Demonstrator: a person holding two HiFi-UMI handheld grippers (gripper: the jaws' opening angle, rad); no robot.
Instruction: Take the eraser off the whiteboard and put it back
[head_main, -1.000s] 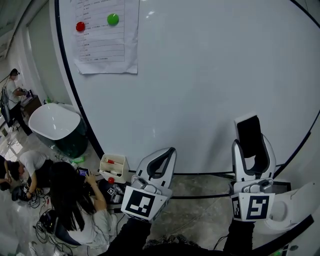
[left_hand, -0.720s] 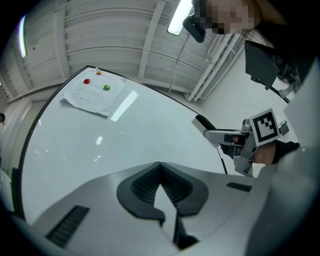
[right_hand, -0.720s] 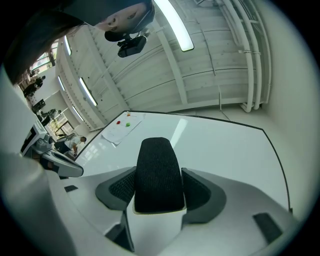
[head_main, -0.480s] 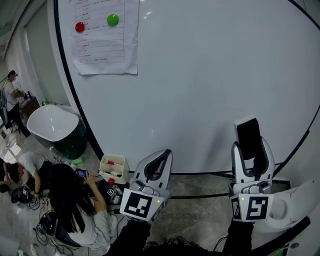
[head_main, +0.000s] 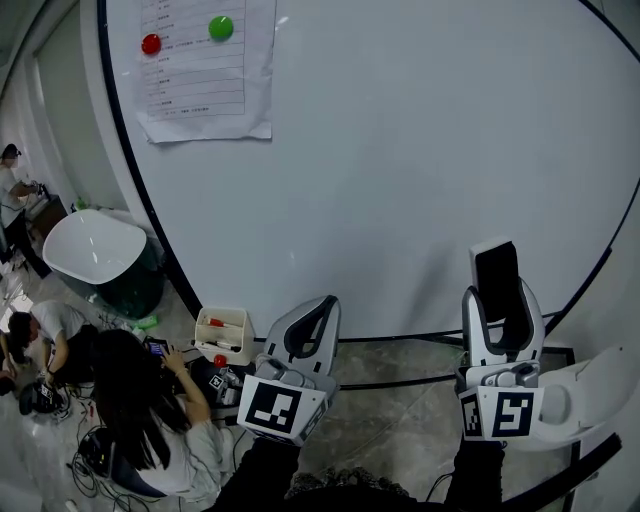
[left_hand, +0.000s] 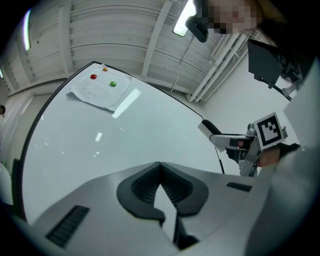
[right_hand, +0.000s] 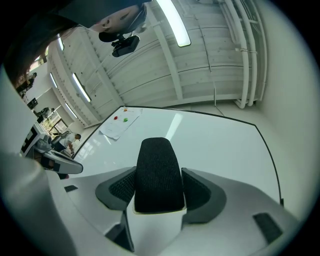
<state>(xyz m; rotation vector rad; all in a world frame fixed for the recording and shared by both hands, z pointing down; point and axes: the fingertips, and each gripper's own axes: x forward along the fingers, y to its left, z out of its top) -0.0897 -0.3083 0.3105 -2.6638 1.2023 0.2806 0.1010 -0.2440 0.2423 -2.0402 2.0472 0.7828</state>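
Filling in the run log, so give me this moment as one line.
right tool: shut on eraser | left tool: shut, empty | eraser: held in front of whiteboard

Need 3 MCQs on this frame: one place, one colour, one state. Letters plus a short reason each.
1. In the head view, where on the whiteboard is the sheet of paper?
A bottom right; B top left; C centre.
2. What colour is the felt of the eraser?
A blue; B yellow; C black.
3. The right gripper is:
A shut on the eraser; B open and empty; C shut and empty.

Answers:
1 B: the sheet hangs at the board's upper left.
2 C: the felt face looks black in the head view and the right gripper view.
3 A: both pads press the eraser's sides.
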